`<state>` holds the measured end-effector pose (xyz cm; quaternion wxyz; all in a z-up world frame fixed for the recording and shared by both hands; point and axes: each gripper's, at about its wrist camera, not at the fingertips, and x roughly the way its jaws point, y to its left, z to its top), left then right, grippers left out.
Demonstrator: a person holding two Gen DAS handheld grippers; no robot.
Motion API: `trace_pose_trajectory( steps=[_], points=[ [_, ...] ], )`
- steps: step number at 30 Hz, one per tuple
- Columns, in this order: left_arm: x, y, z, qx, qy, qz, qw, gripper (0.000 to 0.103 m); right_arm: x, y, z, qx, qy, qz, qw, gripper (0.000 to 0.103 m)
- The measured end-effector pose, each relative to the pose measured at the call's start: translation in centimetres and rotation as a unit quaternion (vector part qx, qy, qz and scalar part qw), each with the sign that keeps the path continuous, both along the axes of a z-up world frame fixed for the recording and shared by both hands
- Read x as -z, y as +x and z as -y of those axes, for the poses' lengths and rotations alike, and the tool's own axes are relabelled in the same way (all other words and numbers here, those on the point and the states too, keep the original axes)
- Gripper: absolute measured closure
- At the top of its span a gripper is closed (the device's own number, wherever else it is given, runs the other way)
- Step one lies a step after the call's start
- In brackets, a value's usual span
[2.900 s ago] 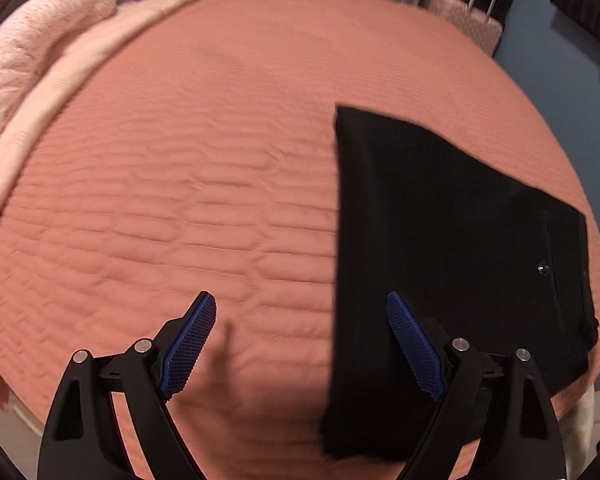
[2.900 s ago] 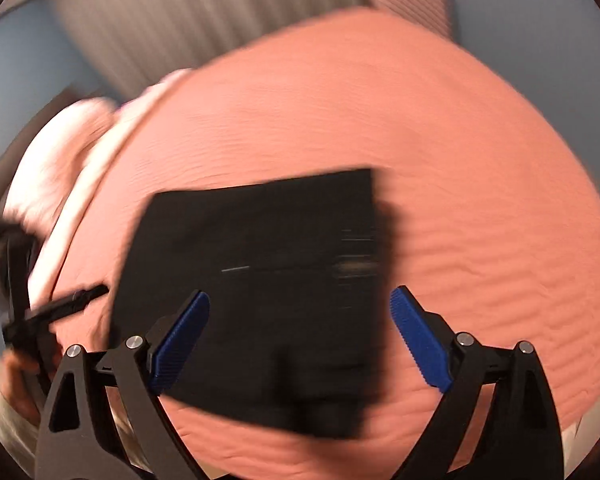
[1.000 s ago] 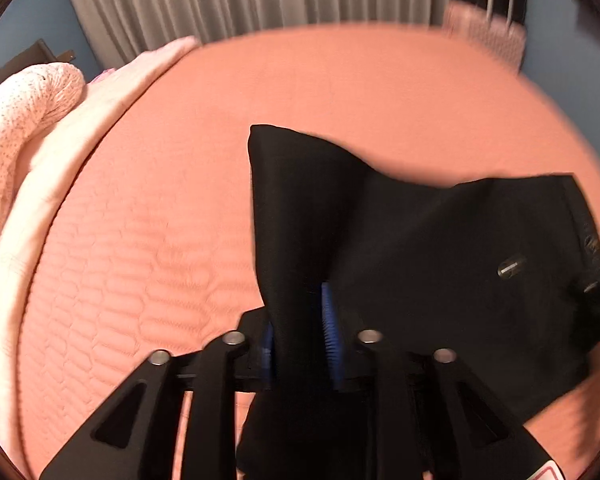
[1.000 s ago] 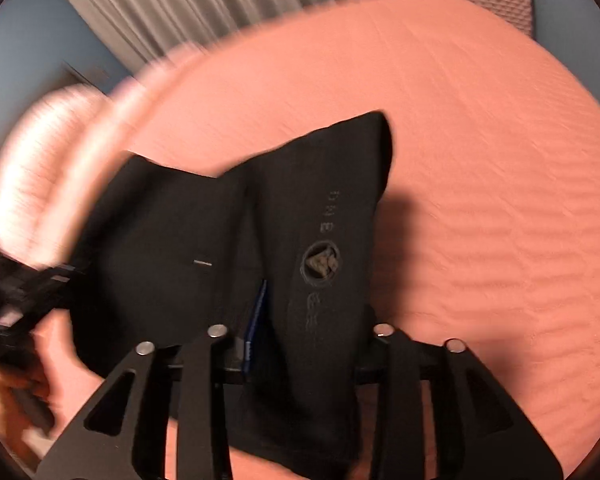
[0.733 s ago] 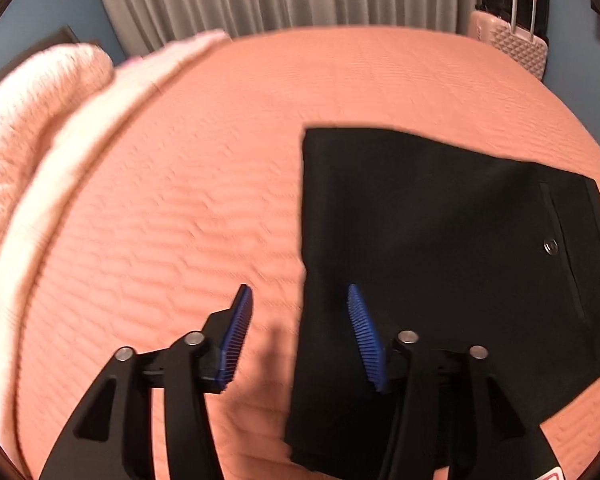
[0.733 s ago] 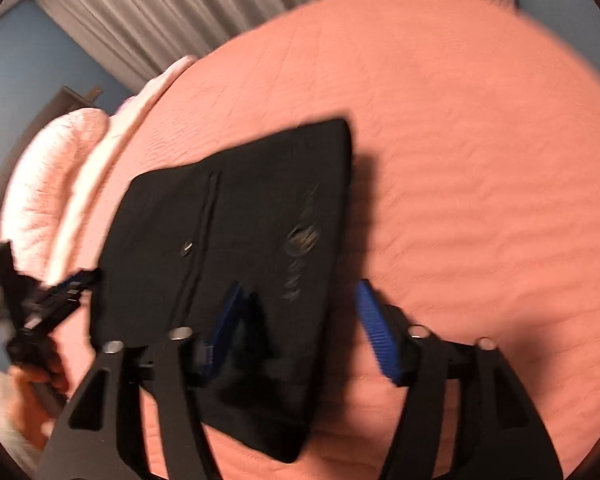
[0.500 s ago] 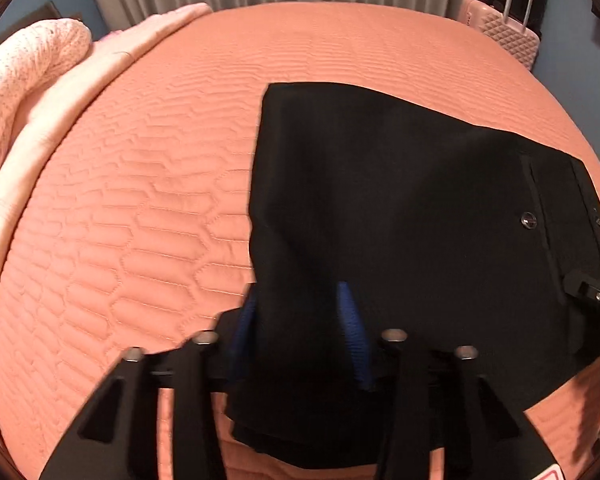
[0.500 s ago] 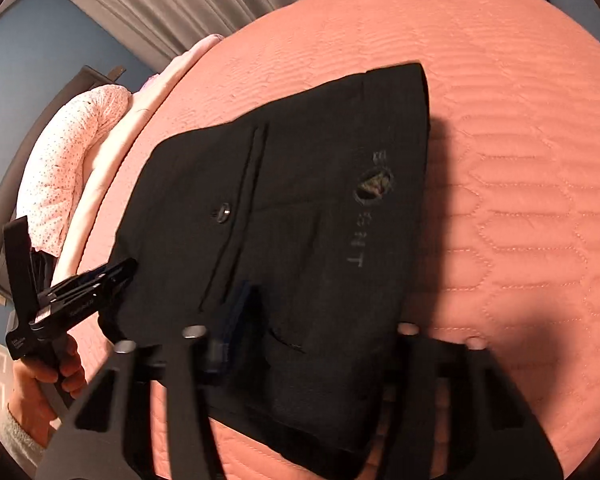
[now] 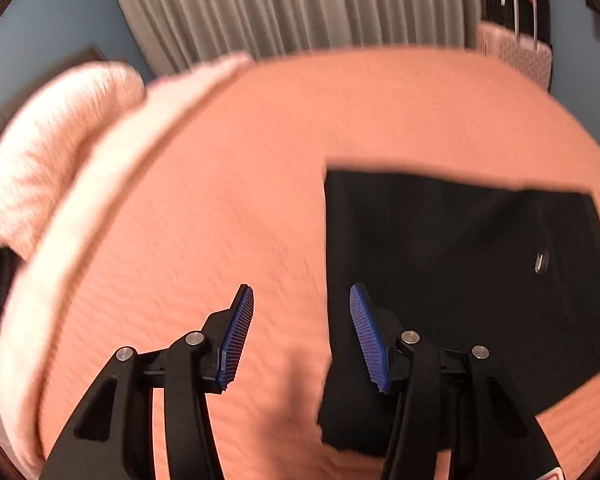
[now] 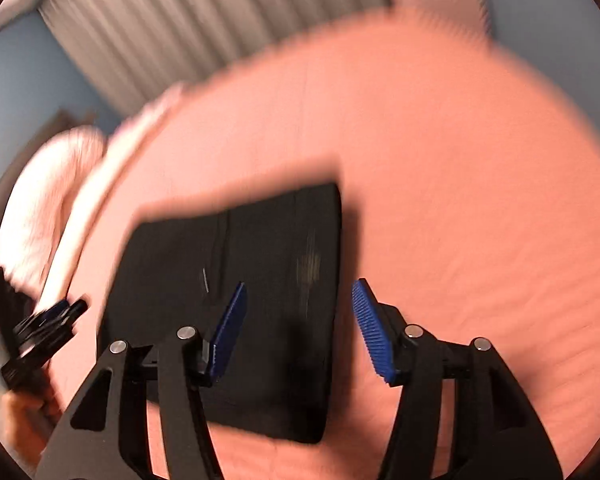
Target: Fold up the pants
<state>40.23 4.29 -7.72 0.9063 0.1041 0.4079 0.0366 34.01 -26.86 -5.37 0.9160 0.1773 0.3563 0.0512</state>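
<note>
Salmon quilted bed (image 9: 260, 200) fills both views, grey curtain (image 9: 300, 4) behind it, a pink pillow (image 9: 52, 152) off to the left and a pink suitcase (image 9: 528, 56) in the far corner. Pants (image 9: 460, 272) are lying flat on the bed as a compact black rectangle, button (image 9: 541, 261) side up, so to me the fold looks pretty much done. Both tongs are let go: the left gripper (image 9: 302, 332) has just been spreading its jaws and has nothing between them, it sits over the bare quilt with its right pad over the pants' left edge. The right gripper (image 10: 298, 328) has also just been widening, nothing pinched either, and it straddles the pants' right edge from above. Both pictures are smeared with motion blur, so I can't say whether any pad brushes the cloth. What could go wrong from here? Mostly undoing the work. If a ribbed pad snags the top layer on the way out, that layer could drag and flip open, since the stack is only loose cloth on cloth. The near edge in the left view looks a bit ragged at the corner, so a layer may be poking out, and another pinch there might grab one ply instead of all. The quilt is soft too, so pressing down could shift the pile sideways. In the right view the other gripper shows at far left with a hand (image 10: 24, 412) under it, near the pants' edge, so a careless swing could clip it.
</note>
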Motion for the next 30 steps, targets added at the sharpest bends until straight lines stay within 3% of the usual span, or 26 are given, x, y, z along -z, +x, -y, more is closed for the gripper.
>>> trace_pose_trajectory(
  steps=[3, 6, 8, 9, 10, 11, 13, 14, 16, 18, 19, 20, 21, 22, 23, 24, 25, 27, 29, 30],
  points=[
    [-0.5, 3.5, 2.5, 0.017, -0.007, -0.006, 0.9998, 0.046, -0.5, 4.9, -5.5, -0.088, 0.000, -0.011, 0.996, 0.058],
    [2.9, 8.9, 4.5, 0.010, -0.056, -0.075, 0.9956, 0.045, 2.5, 10.7, -9.9, -0.139, 0.030, -0.063, 0.988, 0.069],
    [6.0, 11.2, 4.0, -0.021, -0.055, -0.114, 0.9917, 0.042, 5.6, 13.2, -10.3, -0.144, 0.013, -0.110, 0.983, 0.075],
    [6.9, 12.0, 3.2, -0.020, -0.071, -0.119, 0.9902, 0.041, 7.2, 13.9, -8.4, -0.127, 0.004, -0.123, 0.984, 0.093],
    [6.6, 12.5, 2.1, -0.019, -0.086, -0.109, 0.9901, 0.041, 7.9, 13.9, -6.0, -0.113, 0.065, -0.121, 0.984, 0.103],
    [6.2, 13.0, 1.2, -0.030, -0.068, -0.110, 0.9911, 0.042, 8.1, 13.1, -2.2, -0.056, 0.129, -0.119, 0.983, 0.103],
    [4.9, 13.1, -0.9, -0.056, -0.028, -0.079, 0.9949, 0.049, 6.7, 11.5, 0.4, -0.005, 0.126, -0.092, 0.988, 0.103],
    [3.9, 12.9, -2.0, -0.061, -0.038, -0.063, 0.9954, 0.050, 5.7, 10.9, 0.2, 0.008, 0.101, -0.080, 0.992, 0.100],
    [2.6, 12.8, -3.1, -0.055, -0.104, -0.062, 0.9911, 0.050, 4.3, 11.5, -3.6, -0.052, 0.072, -0.069, 0.994, 0.100],
    [3.2, 13.7, -0.8, -0.035, -0.125, -0.077, 0.9885, 0.045, 4.4, 13.2, -7.9, -0.115, 0.046, -0.071, 0.990, 0.100],
    [4.2, 14.2, 0.3, -0.024, -0.100, -0.088, 0.9907, 0.043, 5.4, 14.6, -9.5, -0.128, -0.001, -0.091, 0.988, 0.103],
    [6.6, 15.2, 1.7, -0.019, -0.031, -0.120, 0.9921, 0.039, 6.6, 15.8, -9.4, -0.112, -0.040, -0.116, 0.986, 0.103],
    [7.4, 15.7, 2.2, -0.015, -0.018, -0.130, 0.9912, 0.034, 6.7, 16.2, -7.5, -0.095, -0.018, -0.117, 0.988, 0.103],
    [7.6, 15.7, 1.3, -0.025, -0.028, -0.122, 0.9918, 0.022, 6.4, 16.0, -4.9, -0.044, -0.005, -0.122, 0.992, 0.103],
    [6.8, 15.7, -0.2, -0.044, -0.055, -0.121, 0.9902, 0.026, 5.4, 14.8, -2.1, 0.010, -0.009, -0.115, 0.993, 0.103],
    [5.9, 15.0, -1.1, -0.055, -0.061, -0.115, 0.9899, 0.028, 4.2, 14.1, -1.1, 0.026, -0.009, -0.101, 0.995, 0.102],
    [4.8, 13.7, -2.1, -0.059, -0.053, -0.098, 0.9920, 0.031, 3.1, 12.9, -0.4, 0.022, -0.014, -0.090, 0.996, 0.095],
    [2.5, 10.8, -2.8, -0.031, -0.033, -0.052, 0.9976, 0.029, 2.0, 8.7, 0.8, -0.018, -0.027, -0.080, 0.996, 0.095],
    [2.2, 7.7, -3.0, -0.025, -0.011, -0.045, 0.9986, 0.028, 2.2, 4.8, 2.1, -0.010, 0.000, -0.078, 0.997, 0.095],
    [2.4, 5.5, -3.2, -0.020, -0.019, -0.048, 0.9985, 0.028, 2.4, 3.6, 2.0, -0.014, 0.015, -0.075, 0.997, 0.095]
  ],
)
